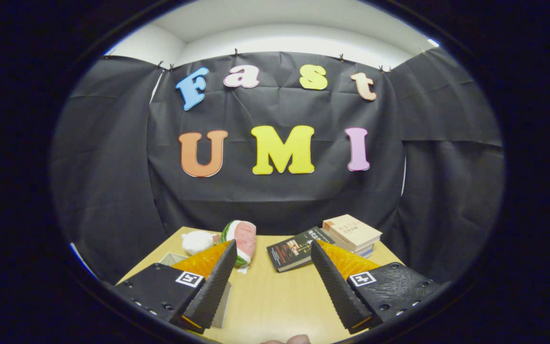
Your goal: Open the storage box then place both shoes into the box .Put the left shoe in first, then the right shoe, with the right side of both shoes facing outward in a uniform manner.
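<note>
Gripper held level above the pale wooden table, fingers spread apart and gripping nothing, apparently a ready stance; storage box and shoes not identifiable among the books and soft toys beyond the fingertips.

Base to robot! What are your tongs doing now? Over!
Tongs open, holding nothing, above table. Dark book and watermelon toy just beyond the tips. Book stack farther back.

Pale wooden table; red-and-green striped watermelon toy, white plush, dark-covered book, cream books.
</note>
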`<state>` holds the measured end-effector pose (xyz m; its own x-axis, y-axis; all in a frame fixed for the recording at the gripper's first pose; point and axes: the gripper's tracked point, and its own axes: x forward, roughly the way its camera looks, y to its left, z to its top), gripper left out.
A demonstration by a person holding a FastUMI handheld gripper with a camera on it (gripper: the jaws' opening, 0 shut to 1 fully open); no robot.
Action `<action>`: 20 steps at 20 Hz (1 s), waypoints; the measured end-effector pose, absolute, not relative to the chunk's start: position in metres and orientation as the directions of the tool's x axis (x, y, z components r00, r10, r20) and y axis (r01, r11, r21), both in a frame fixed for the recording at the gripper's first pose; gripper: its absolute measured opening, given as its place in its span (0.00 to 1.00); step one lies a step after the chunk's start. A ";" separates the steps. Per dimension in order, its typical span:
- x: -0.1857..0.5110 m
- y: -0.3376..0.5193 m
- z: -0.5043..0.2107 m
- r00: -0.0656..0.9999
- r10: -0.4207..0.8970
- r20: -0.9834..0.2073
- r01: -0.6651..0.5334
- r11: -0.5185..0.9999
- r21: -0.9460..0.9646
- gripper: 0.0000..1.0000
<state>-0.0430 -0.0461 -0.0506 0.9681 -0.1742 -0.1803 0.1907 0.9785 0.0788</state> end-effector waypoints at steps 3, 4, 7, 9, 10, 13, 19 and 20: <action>-0.043 -0.047 -0.050 0.969 -0.177 -0.171 0.194 0.977 0.091 0.95; -0.042 -0.047 -0.049 0.970 -0.175 -0.172 0.193 0.976 0.097 0.95; -0.041 -0.046 -0.049 0.970 -0.169 -0.176 0.189 0.977 0.103 0.95; -0.038 -0.042 -0.049 0.971 -0.159 -0.181 0.180 0.978 0.105 0.95; -0.036 -0.040 -0.049 0.971 -0.155 -0.184 0.176 0.979 0.102 0.95; -0.034 -0.031 -0.049 0.972 -0.143 -0.186 0.166 0.980 0.111 0.95; -0.033 -0.016 -0.053 0.974 -0.116 -0.197 0.142 0.982 0.126 0.95; -0.033 -0.015 -0.052 0.974 -0.113 -0.195 0.139 0.982 0.126 0.95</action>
